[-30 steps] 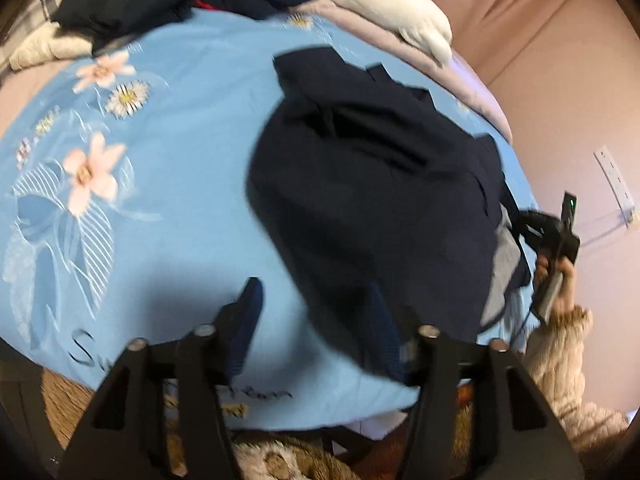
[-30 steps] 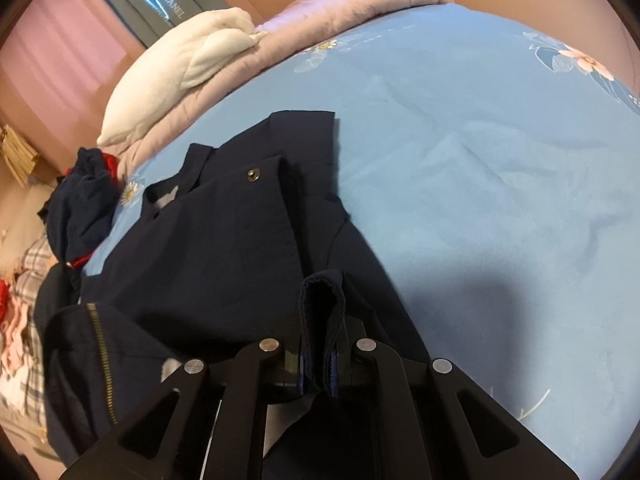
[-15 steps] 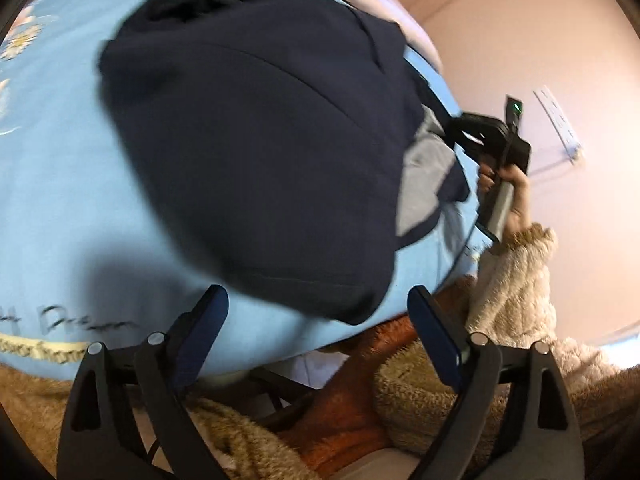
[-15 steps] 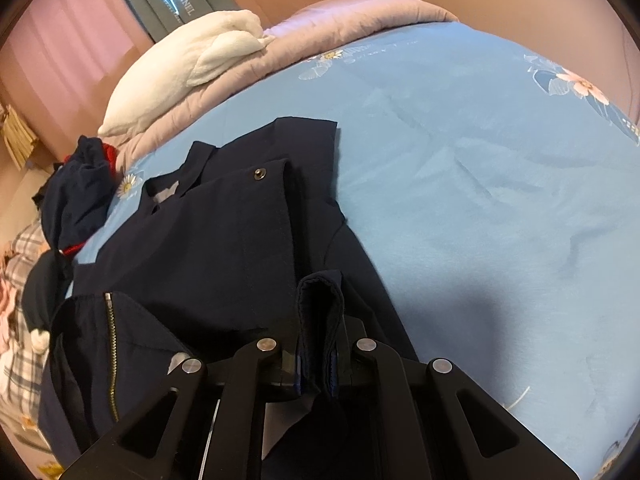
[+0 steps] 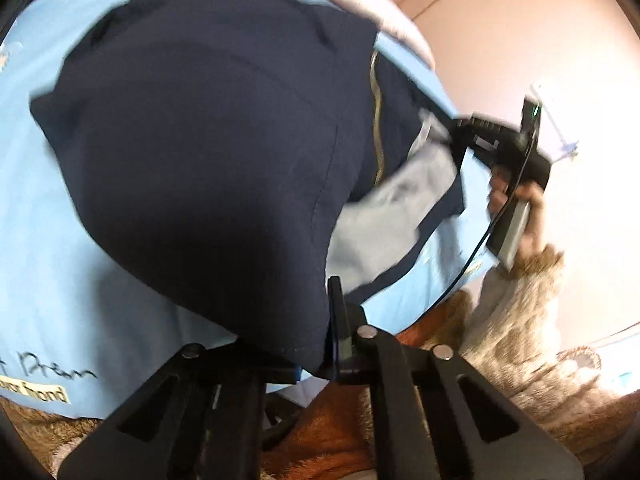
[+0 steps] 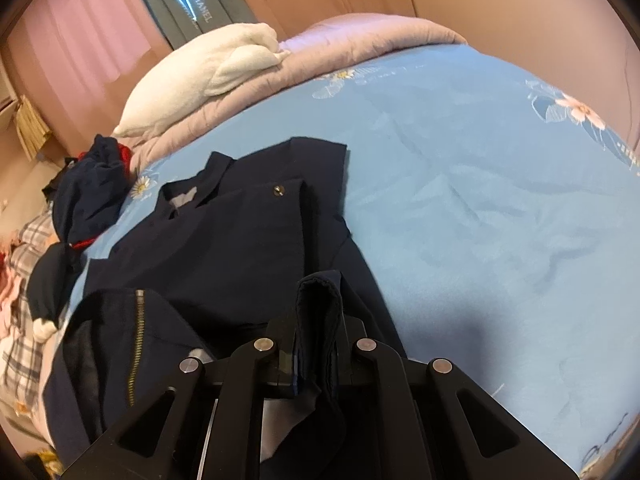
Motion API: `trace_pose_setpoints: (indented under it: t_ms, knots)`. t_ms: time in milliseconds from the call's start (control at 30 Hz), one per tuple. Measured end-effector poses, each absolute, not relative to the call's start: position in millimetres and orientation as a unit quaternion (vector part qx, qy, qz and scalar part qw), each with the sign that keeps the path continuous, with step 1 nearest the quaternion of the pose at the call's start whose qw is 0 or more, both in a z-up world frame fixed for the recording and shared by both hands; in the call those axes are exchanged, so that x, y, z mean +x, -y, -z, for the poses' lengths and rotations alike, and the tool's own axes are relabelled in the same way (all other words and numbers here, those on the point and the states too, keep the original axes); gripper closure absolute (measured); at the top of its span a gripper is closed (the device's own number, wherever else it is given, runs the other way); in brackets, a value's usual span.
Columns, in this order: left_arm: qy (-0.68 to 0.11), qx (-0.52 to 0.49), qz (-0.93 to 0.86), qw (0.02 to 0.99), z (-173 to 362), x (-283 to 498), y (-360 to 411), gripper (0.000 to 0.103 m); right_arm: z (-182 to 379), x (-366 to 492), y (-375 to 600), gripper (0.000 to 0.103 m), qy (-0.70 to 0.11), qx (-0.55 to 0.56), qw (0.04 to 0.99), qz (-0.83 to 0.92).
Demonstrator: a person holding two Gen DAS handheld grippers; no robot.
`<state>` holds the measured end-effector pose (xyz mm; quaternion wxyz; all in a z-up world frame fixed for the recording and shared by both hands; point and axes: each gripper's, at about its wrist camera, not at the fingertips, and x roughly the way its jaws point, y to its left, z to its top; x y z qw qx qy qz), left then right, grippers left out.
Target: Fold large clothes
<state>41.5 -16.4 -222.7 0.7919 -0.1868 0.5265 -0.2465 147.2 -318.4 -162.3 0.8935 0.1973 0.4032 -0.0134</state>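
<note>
A large navy jacket (image 5: 208,152) with a brass zipper and grey lining lies spread on the light blue floral bed cover (image 5: 60,280). My left gripper (image 5: 316,344) is shut on the jacket's near hem corner at the bed's front edge. My right gripper (image 6: 316,344) is shut on a folded navy edge of the jacket (image 6: 240,240). It also shows in the left wrist view (image 5: 460,136), at the jacket's right side near the grey lining.
A white pillow (image 6: 200,76) and a lilac quilt (image 6: 360,40) lie at the head of the bed. A pile of dark clothes (image 6: 84,192) sits at the far left. A pink wall (image 5: 520,40) runs close along one side.
My left gripper was open above the cover. It dropped to the jacket's near hem and shut on it. The right gripper kept its hold and hardly moved.
</note>
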Motion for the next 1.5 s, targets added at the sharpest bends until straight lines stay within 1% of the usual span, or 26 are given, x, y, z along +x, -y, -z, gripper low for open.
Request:
trace_pose_setpoints:
  t_ms: [167,367,400,433,467,500,533,600,633,700,733,800,867,900,967,1233,1267,1400,1500]
  knots:
    - [-0.477,-0.213,0.246,0.817,177,63,-9,0.095,148,146,315,0.097,-0.395,0.189,0.899,0.005]
    - [-0.442,-0.251,0.234,0.829,150,115,-36,0.095,138,155,317,0.097,-0.394,0.193,0.899,0.0]
    - [-0.443,-0.258,0.231,0.827,150,129,-38,0.095,137,157,318,0.093,-0.395,0.196,0.897,0.002]
    - [-0.446,-0.265,0.226,0.824,151,145,-40,0.095,137,160,321,0.08,-0.399,0.2,0.895,0.01]
    - [-0.452,-0.275,0.222,0.819,155,163,-41,0.095,137,162,325,0.072,-0.401,0.205,0.892,0.025]
    - [-0.455,-0.279,0.219,0.816,157,174,-42,0.094,136,162,328,0.059,-0.395,0.208,0.894,0.038]
    - [-0.46,-0.282,0.217,0.813,161,190,-43,0.094,133,162,334,0.057,-0.384,0.214,0.897,0.049]
    - [-0.469,-0.286,0.208,0.81,167,212,-50,0.094,128,161,342,0.057,-0.375,0.223,0.898,0.054]
    - [-0.472,-0.29,0.208,0.806,169,220,-49,0.092,127,160,346,0.057,-0.373,0.228,0.898,0.057]
    - [-0.467,-0.291,0.209,0.809,167,241,-44,0.075,125,156,351,0.057,-0.371,0.225,0.899,0.055]
    - [-0.466,-0.293,0.2,0.81,166,247,-45,0.071,124,152,353,0.057,-0.371,0.218,0.901,0.056]
    - [-0.455,-0.291,0.188,0.82,159,254,-46,0.05,125,145,355,0.057,-0.365,0.207,0.906,0.061]
    - [-0.435,-0.29,0.191,0.831,151,255,-53,0.043,130,138,356,0.055,-0.373,0.2,0.905,0.051]
    - [-0.426,-0.289,0.188,0.836,148,255,-56,0.04,133,136,356,0.052,-0.379,0.199,0.903,0.046]
    - [-0.418,-0.278,0.164,0.849,146,255,-67,0.038,145,134,353,0.051,-0.398,0.182,0.899,0.032]
    - [-0.439,-0.278,0.11,0.848,170,246,-101,0.037,182,138,338,0.05,-0.443,0.148,0.884,-0.004]
    - [-0.443,-0.274,0.11,0.847,173,246,-101,0.036,185,145,336,0.05,-0.444,0.146,0.884,-0.011]
    - [-0.452,-0.241,0.119,0.85,175,241,-94,0.023,188,164,331,0.05,-0.44,0.129,0.889,-0.024]
    - [-0.452,-0.197,0.126,0.861,175,240,-83,0.021,196,178,323,0.05,-0.447,0.113,0.887,-0.022]
